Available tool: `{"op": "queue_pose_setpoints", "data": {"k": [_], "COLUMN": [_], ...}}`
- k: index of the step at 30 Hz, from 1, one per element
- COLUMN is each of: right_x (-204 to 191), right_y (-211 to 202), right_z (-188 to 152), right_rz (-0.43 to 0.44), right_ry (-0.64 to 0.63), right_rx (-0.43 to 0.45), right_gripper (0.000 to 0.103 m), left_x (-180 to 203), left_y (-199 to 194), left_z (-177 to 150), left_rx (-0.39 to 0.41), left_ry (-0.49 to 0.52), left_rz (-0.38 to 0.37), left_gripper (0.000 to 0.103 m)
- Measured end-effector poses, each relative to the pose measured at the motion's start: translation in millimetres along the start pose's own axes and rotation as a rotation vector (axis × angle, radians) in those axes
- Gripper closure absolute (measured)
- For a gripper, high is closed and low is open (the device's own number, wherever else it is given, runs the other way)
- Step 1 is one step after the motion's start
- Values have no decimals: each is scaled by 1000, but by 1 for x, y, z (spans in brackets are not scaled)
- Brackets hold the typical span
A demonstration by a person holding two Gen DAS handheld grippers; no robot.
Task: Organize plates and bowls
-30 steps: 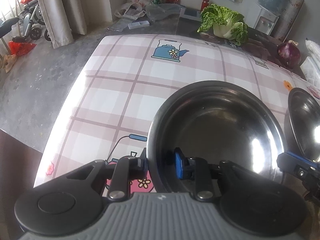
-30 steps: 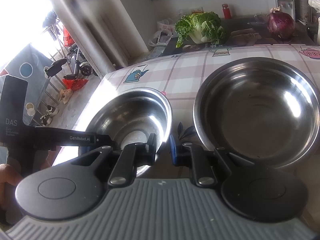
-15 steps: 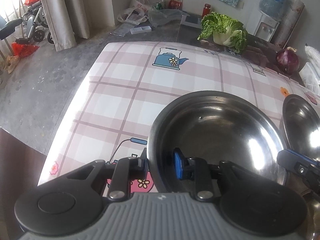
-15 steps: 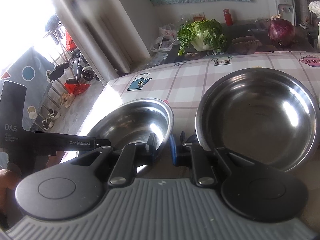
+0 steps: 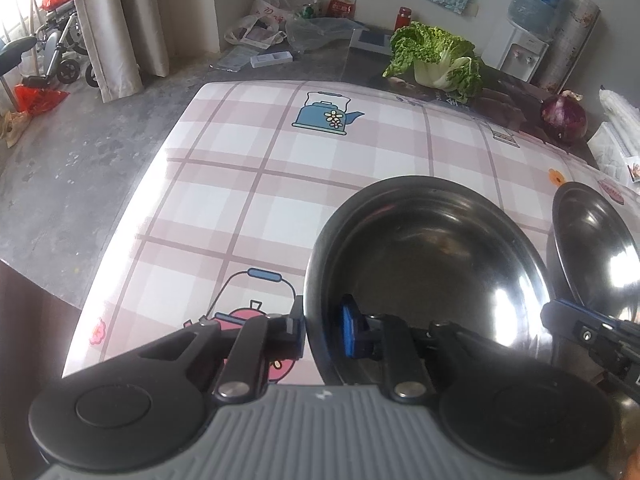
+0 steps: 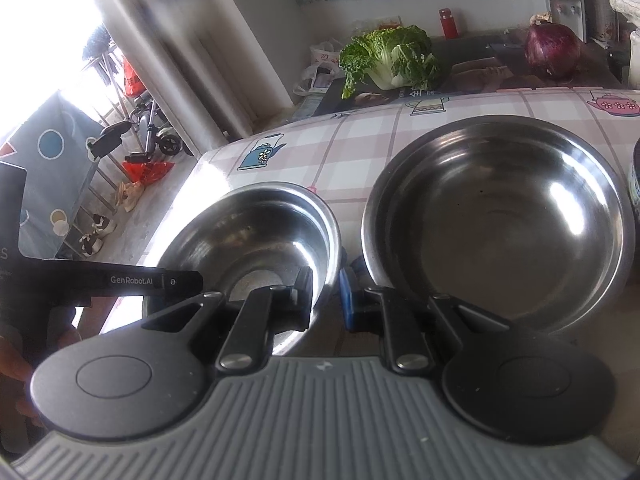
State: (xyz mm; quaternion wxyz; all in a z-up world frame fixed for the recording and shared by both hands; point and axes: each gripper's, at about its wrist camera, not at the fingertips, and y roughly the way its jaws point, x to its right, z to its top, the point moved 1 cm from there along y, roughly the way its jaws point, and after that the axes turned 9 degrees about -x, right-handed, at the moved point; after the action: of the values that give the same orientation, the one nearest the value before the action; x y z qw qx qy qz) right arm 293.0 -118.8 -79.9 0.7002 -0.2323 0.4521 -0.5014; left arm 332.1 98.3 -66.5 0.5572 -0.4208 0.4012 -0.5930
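Note:
A deep steel bowl stands on the checked tablecloth. My left gripper straddles its near-left rim, one finger outside and the blue pad inside. Its jaws are closing and press on the wall. My right gripper is shut on the same bowl's right rim, with one finger inside. A finger of the right gripper shows at that rim in the left wrist view. To the right lies a wider, shallower steel bowl, apart from both grippers.
A leafy cabbage and a red onion sit on a dark board at the table's far end. A patterned dish's edge shows at far right. The table's left edge drops to a concrete floor.
The left gripper's jaws have narrowed onto the deep bowl's rim. The right gripper has kept its grip, and both bowls stay where they were.

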Motion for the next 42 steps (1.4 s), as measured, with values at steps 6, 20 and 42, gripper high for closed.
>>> {"op": "queue_pose_setpoints", "data": {"k": [6, 20, 42], "right_x": [4, -3, -8], "right_y": [4, 6, -36], "right_z": [1, 3, 10], "right_rz": [3, 1, 35], "right_ry": [11, -11, -18], "right_rx": [-9, 4, 79], "right_gripper": [90, 90, 90], "left_x": [-1, -5, 9], "left_y": [2, -3, -49], "left_z": [1, 1, 0], "left_rx": [-32, -9, 73], "left_ry": [5, -10, 17], "left_rz": [-22, -40, -34], "left_gripper": [86, 86, 86]}}
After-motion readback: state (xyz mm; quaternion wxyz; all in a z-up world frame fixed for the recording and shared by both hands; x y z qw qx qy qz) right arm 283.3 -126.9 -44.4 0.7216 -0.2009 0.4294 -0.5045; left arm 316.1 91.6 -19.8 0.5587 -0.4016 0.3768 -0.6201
